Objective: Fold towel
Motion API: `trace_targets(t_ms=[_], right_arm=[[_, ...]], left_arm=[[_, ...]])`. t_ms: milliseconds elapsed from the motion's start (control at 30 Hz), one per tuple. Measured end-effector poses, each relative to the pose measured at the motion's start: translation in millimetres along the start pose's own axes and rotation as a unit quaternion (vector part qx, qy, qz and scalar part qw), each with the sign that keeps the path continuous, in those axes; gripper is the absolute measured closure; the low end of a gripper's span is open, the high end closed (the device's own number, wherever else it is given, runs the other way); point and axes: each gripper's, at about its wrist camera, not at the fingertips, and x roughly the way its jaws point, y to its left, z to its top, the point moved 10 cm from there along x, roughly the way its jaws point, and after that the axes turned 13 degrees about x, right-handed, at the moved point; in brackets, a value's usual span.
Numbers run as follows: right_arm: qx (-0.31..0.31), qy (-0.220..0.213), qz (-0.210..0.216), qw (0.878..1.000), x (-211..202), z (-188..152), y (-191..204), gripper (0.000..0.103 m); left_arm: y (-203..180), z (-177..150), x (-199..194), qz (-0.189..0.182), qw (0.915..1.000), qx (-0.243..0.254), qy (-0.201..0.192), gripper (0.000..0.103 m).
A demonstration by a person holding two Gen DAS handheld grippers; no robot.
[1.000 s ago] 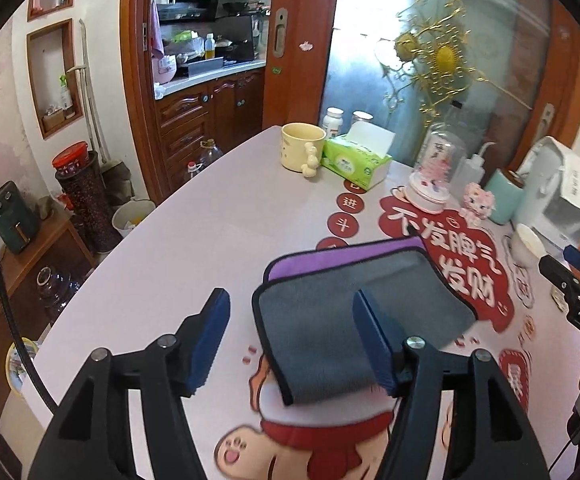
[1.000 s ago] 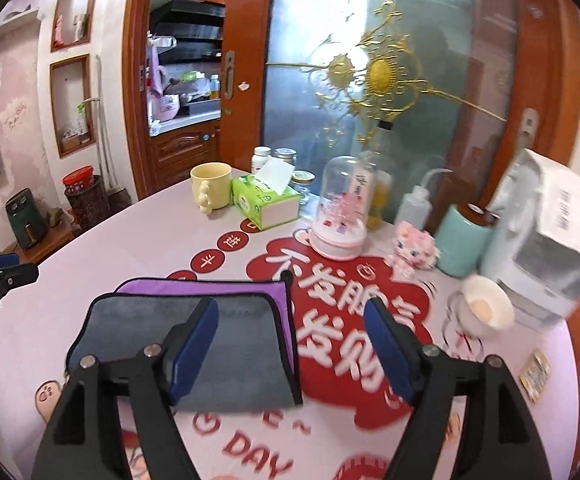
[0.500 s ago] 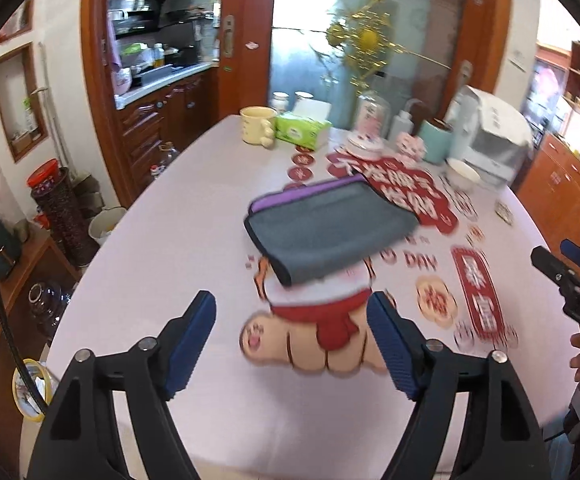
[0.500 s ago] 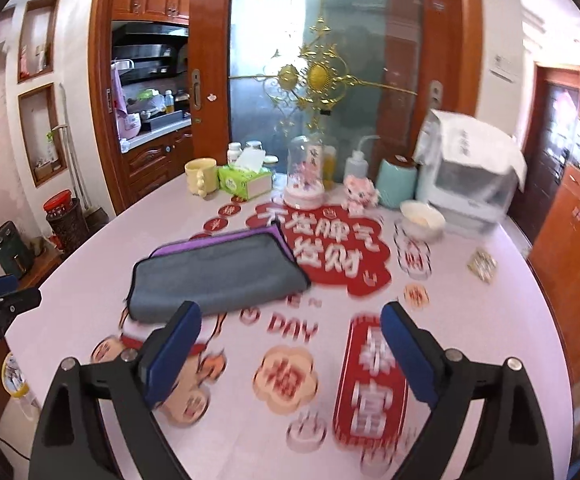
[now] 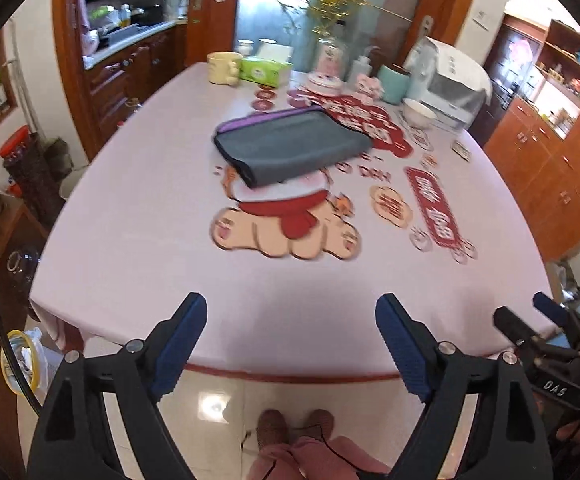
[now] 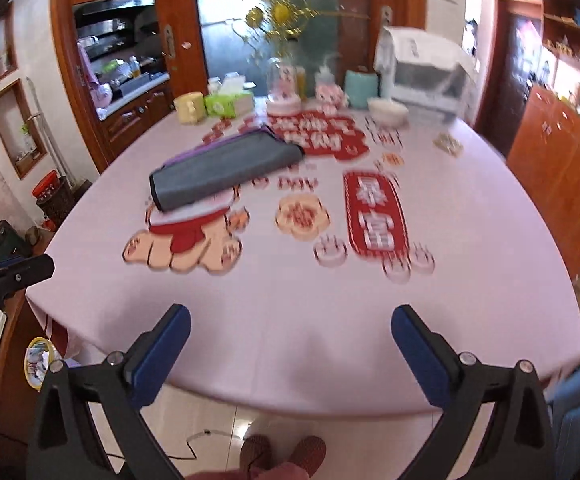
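Plainly, the grey microfibre towel with a purple underside and dark piping (image 5: 290,148) lies folded into a flat rectangle towards the far half of the pink printed tablecloth (image 5: 130,208), well apart from both tools; the left gripper with blue pads (image 5: 290,336) hangs by the near table edge, jaws wide apart and holding nothing; the right gripper with blue pads (image 6: 290,340) is likewise spread and empty; the folding looks done; as a judgement, the cloth is light, soft and limp, likely to sag and unfold if lifted by one layer, so any further hold should pinch all layers at the piped corners of a short edge
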Motion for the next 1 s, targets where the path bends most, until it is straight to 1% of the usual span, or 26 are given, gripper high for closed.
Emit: trace_targets(t_ms=[67,233,367,400,467,533,600,700,767,833,1000], right_arm=[[0.013,0.007,-0.001,1.000,-11.5,-4.6,-8.0,0.002],[0.033,0.006,-0.009,0.999,-46.1,-5.3,-26.4,0.002],[0.054,0.008,0.005,0.998,-77.3,0.6,-37.0,0.002],[0.059,0.007,0.005,0.998,-82.8,2.7,-38.9,0.002],[0.072,0.005,0.002,0.997,-95.8,5.0,-44.5,0.002],[0.086,0.004,0.006,0.996,-106.3,5.6,-47.9,0.000],[0.096,0.001,0.003,0.995,-113.2,4.0,-50.1,0.000],[0.104,-0.011,-0.001,0.995,-120.7,1.1,-53.2,0.000],[0.106,-0.031,-0.002,0.994,-129.4,1.2,-54.9,0.000],[0.106,-0.051,0.005,0.993,-137.6,3.2,-54.2,0.000],[0.103,-0.068,0.008,0.992,-141.4,9.9,-53.3,0.000]], left_arm=[[-16.3,3.6,-5.5,-0.006,0.9999,0.013,-0.001,0.017],[-61.4,23.9,-29.9,-0.009,0.9986,0.047,-0.021,0.015],[-86.3,38.4,-49.1,-0.012,0.9978,0.055,-0.036,0.011],[-89.6,40.6,-53.7,-0.012,0.9976,0.056,-0.039,0.011],[-96.7,46.1,-64.4,0.005,0.9969,0.061,-0.048,0.007],[-103.2,48.5,-74.0,0.017,0.9959,0.066,-0.058,0.003],[-104.7,47.6,-81.2,0.028,0.9954,0.062,-0.068,0.001],[-106.8,44.4,-91.0,0.045,0.9940,0.056,-0.082,0.001],[-106.8,43.0,-93.8,0.051,0.9933,0.053,-0.089,0.001],[-105.6,40.5,-94.9,0.060,0.9929,0.049,-0.090,0.001],[-101.1,36.7,-97.8,0.075,0.9922,0.039,-0.092,0.001]])
